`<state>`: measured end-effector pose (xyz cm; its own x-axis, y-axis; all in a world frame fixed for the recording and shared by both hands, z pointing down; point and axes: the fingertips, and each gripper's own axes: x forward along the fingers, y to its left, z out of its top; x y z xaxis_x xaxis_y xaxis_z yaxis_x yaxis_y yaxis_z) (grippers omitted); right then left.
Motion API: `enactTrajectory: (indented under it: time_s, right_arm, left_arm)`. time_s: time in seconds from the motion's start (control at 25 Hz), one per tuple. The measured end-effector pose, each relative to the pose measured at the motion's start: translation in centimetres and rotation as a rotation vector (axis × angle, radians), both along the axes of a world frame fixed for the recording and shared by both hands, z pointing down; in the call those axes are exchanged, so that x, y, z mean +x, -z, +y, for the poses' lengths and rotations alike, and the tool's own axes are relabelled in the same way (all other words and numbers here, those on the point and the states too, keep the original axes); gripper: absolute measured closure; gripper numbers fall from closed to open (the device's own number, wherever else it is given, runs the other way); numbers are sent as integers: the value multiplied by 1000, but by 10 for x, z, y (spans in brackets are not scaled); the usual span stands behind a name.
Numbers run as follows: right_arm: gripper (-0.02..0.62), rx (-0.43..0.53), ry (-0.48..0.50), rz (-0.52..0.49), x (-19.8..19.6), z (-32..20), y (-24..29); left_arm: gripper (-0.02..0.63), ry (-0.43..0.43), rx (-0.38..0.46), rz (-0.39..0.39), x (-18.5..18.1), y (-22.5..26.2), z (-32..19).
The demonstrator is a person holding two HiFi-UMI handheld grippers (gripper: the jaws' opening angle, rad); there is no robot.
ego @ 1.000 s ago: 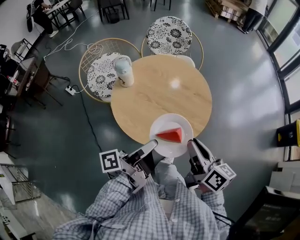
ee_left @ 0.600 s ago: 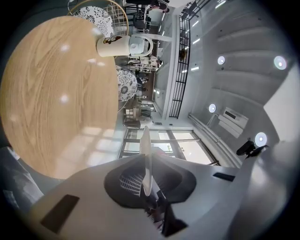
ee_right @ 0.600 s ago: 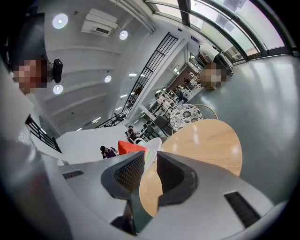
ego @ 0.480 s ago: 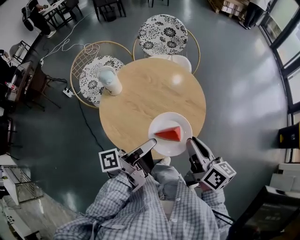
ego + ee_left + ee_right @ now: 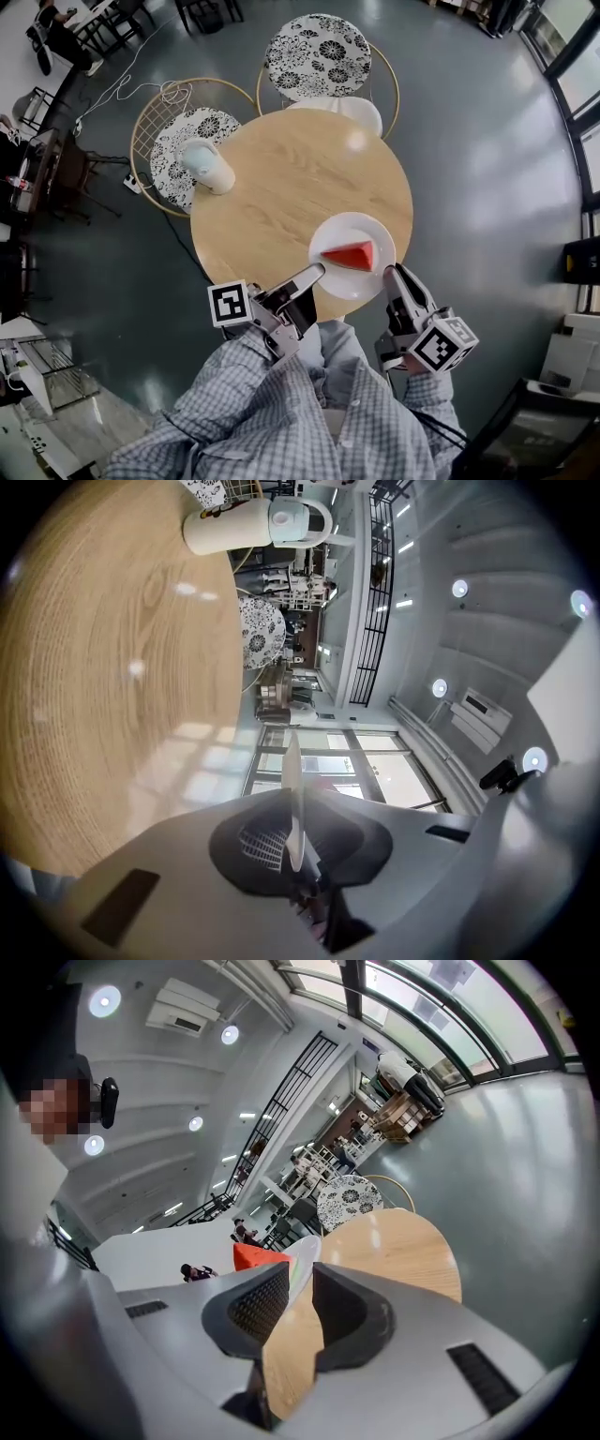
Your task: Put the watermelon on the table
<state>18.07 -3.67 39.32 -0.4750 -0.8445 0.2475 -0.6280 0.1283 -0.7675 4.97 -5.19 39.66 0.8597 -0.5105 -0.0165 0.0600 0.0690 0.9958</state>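
My left gripper (image 5: 317, 273) is clamped on the near left rim of the plate (image 5: 351, 228). In the left gripper view the thin white edge runs straight between the two pads. My right gripper (image 5: 389, 273) has the opposite rim, and its jaws are closed down on the white edge at their tips, with wood grain showing below through the gap. The watermelon (image 5: 349, 254), a red wedge, lies on the plate midway between my two grippers, just past the jaw tips.

A second ago the plate hung half off the near edge of the table (image 5: 281, 178), out over the floor. Now nearly all of it sits above the wood, and I have carried it forward and a little down. That puts me in the last stretch of the job, I judge. The plate is over the tabletop, so what remains is to set it down flat and let both rims go together, so the wedge does not slide. I cannot tell from here whether the plate's base already touches the wood.

Well ahead of my left jaws, at the far left of the tabletop, stands a pale jug (image 5: 207, 166). It is clear of where the plate is headed. Beyond the table are two chairs with patterned seats (image 5: 315, 54).
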Motion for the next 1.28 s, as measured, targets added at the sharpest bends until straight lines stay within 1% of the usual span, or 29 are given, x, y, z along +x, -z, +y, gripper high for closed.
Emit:
enactTrajectory:
  time_s: [0.24,0.48,0.64,0.84,1.0,1.28]
  right_arm:
    - [518,-30,-54,15,8,-19,-17]
    - [518,-66,-77,38,9,-40,-39]
    - [518,-80,-77,32,1,-58,-50]
    - [518,-95,-37,37,-16,-79,-66]
    - [518,-126,2,52,-30,-98,-82]
    - [520,-200,27,61,-40,-122,-115]
  left_arm:
    - [568,-55,-24,-6,9,-16,-25]
    - [568,-89,-31,-21,12,-37,-50]
    - [568,-69,-47,-20,3,-49,-65]
    - [568,-32,-59,-33,-14,-64,-82]
    - [569,-3,-70,-55,-29,-78,-96]
    - [568,29,-86,-89,-39,-105,-115]
